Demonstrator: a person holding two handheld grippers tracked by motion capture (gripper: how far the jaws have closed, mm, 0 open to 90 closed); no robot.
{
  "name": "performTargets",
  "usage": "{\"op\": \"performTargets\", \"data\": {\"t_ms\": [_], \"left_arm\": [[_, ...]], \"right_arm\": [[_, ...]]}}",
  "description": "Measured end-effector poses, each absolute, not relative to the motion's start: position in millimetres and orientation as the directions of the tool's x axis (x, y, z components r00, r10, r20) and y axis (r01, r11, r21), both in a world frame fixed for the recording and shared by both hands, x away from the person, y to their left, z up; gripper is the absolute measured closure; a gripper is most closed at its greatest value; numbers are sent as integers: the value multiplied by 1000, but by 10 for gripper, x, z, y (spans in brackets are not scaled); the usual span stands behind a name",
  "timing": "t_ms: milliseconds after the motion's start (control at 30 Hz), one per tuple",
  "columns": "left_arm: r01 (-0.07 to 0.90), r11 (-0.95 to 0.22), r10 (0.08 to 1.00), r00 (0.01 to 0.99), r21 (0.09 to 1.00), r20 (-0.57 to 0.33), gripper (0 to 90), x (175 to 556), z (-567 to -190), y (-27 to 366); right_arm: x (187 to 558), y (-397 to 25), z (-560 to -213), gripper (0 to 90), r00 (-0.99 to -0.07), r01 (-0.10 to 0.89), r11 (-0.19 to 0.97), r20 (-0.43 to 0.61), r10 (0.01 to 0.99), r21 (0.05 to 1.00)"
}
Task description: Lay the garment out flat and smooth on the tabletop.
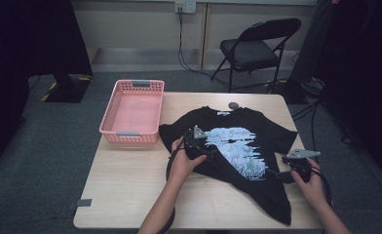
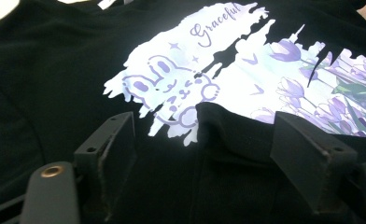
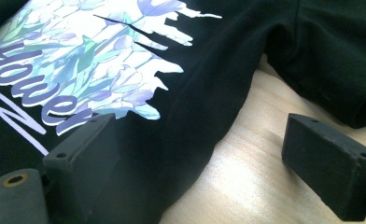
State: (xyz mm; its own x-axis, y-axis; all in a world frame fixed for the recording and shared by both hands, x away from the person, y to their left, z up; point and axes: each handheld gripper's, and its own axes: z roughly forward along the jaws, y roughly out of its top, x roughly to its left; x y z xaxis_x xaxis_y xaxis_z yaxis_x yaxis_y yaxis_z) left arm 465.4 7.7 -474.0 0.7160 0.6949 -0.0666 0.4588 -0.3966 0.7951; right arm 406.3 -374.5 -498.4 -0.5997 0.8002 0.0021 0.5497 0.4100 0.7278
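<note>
Both tongs gaping — left tongs (image 2: pixel 202 140) straddling black T-shirt (image 2: pixel 45 79) fold

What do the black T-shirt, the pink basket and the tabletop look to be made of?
T-shirt: soft matte knit, probably cotton; it creases and folds limply, and its graphic looks like a smooth printed film.
Basket: moulded plastic, judging by its even pink colour and regular lattice walls.
Tabletop: pale wood or wood-look laminate; faint grain and a light sheen show in the right gripper view.

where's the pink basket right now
In the high view the pink basket sits at the table's far left corner, just left of the black t-shirt and beyond the left gripper.
</note>
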Motion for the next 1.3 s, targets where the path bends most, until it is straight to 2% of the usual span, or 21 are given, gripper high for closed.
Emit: {"op": "performTargets", "data": {"t_ms": [200, 400, 733, 967, 1133, 1300], "left_arm": [[466, -413, 688, 723, 782, -67, 291, 4696, -4754, 41], [458, -431, 682, 730, 777, -51, 397, 4715, -4765, 17], [459, -455, 666, 744, 763, -50, 513, 4753, -4780, -37], [444, -505, 647, 762, 740, -15, 673, 4742, -4757, -100], [425, -536, 638, 769, 730, 21, 822, 4708, -4729, -123], [440, -536, 642, 766, 721, 10, 848, 4678, -4701, -118]], "right_arm": [[4063, -3744, -4983, 102, -601, 549, 411, 2, 800, 728], [4063, -3744, -4983, 102, -601, 549, 411, 2, 799, 728], [4064, -3744, -4983, 102, -601, 549, 411, 2, 799, 728], [4064, -3744, -4983, 102, -601, 549, 411, 2, 799, 728], [4064, -3744, -4983, 102, -601, 549, 411, 2, 799, 728], [4064, -3744, -4983, 102, -601, 549, 411, 2, 799, 728]]}}
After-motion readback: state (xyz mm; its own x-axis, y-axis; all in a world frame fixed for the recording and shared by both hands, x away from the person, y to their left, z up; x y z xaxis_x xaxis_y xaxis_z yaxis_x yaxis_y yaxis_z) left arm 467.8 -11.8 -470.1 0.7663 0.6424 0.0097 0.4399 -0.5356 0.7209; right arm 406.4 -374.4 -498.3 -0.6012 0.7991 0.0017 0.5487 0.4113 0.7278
